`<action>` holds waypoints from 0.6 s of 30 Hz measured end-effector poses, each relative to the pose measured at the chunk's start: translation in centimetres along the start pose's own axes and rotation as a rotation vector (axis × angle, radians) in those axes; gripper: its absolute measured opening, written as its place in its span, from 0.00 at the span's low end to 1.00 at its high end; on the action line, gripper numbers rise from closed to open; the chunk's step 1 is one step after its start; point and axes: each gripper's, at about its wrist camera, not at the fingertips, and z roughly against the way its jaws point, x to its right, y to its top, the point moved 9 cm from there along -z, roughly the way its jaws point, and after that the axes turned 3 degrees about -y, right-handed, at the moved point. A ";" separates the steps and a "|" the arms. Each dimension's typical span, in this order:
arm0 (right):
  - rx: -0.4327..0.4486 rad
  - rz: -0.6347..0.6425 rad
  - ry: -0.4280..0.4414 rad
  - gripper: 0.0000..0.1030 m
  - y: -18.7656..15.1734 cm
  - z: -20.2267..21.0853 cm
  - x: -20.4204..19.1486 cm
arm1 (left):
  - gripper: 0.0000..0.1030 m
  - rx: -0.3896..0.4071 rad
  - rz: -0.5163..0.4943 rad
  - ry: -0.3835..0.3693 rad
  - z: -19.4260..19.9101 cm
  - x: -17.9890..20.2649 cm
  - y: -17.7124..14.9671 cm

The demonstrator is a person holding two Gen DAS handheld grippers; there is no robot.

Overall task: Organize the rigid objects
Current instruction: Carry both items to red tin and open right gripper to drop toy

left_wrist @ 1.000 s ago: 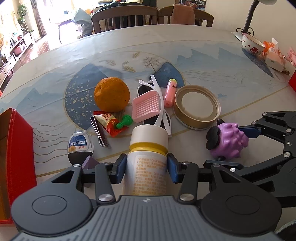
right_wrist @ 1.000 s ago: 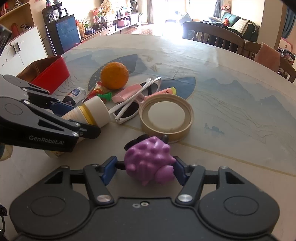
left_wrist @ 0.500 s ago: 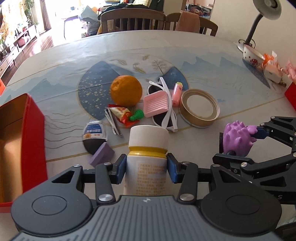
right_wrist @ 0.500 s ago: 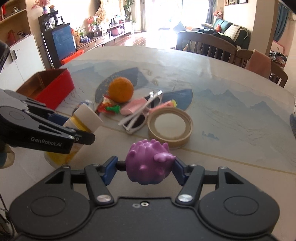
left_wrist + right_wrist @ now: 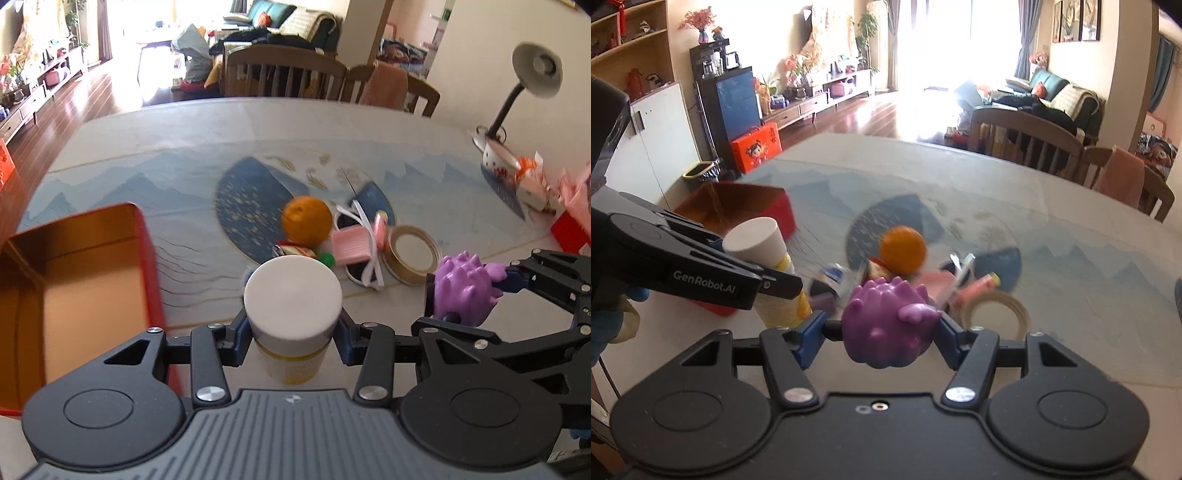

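My left gripper (image 5: pixel 292 328) is shut on a white-capped bottle (image 5: pixel 292 295) with a yellow band, lifted above the table. My right gripper (image 5: pixel 881 332) is shut on a spiky purple toy (image 5: pixel 886 325), also off the table; that toy (image 5: pixel 463 291) shows at the right of the left wrist view. The bottle (image 5: pixel 764 254) appears at the left of the right wrist view, clamped in the left gripper. An open red box (image 5: pixel 147 258) with a golden inside stands at the left.
A pile lies mid-table: an orange (image 5: pixel 306 221), white sunglasses (image 5: pixel 365 251), a pink ridged block (image 5: pixel 351 245), a pink tube (image 5: pixel 380 225), a round tin lid (image 5: pixel 413 254) and small packets. A lamp (image 5: pixel 532 81), a bowl (image 5: pixel 496 158) and boxes stand at the far right. Chairs line the far edge.
Both grippers have risen with their loads and drawn back; the pile now looks smaller and farther. The bottle has tipped so its cap faces the camera. The red box has come further into view.
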 end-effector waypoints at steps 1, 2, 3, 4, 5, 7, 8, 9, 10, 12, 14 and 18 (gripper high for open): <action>0.004 0.000 0.002 0.60 0.4 0.0 -0.6 | 0.43 0.010 0.003 -0.001 0.5 -0.5 0.2; 0.009 0.002 0.005 0.60 0.8 -0.1 -1.2 | 0.43 0.018 0.008 -0.002 1.0 -1.0 0.5; 0.014 0.005 0.007 0.60 1.2 -0.1 -1.8 | 0.43 0.027 0.013 -0.004 1.5 -1.6 0.8; 0.018 0.009 0.009 0.60 1.6 -0.2 -2.3 | 0.43 0.037 0.016 -0.006 1.9 -2.2 1.1; 0.022 0.013 0.012 0.60 2.1 -0.3 -3.0 | 0.43 0.047 0.020 -0.003 2.4 -2.8 1.4; 0.029 0.022 0.019 0.60 2.8 -0.6 -4.2 | 0.43 0.063 0.028 0.006 3.2 -4.2 1.9; 0.033 0.027 0.021 0.60 3.2 -0.8 -4.8 | 0.43 0.071 0.031 0.009 3.6 -4.8 2.1; 0.036 0.034 0.025 0.60 3.5 -1.0 -5.5 | 0.43 0.078 0.033 0.013 4.0 -5.5 2.2; 0.038 0.040 0.029 0.60 3.9 -1.2 -6.2 | 0.43 0.083 0.034 0.020 4.3 -6.2 2.4; 0.041 0.053 0.039 0.60 4.6 -1.8 -7.6 | 0.43 0.091 0.036 0.035 4.9 -7.7 2.5; 0.042 0.064 0.047 0.60 5.3 -2.5 -8.9 | 0.43 0.092 0.043 0.052 5.3 -9.5 2.6; 0.041 0.088 0.072 0.60 6.6 -4.1 -11.8 | 0.43 0.082 0.048 0.085 5.5 -12.8 2.5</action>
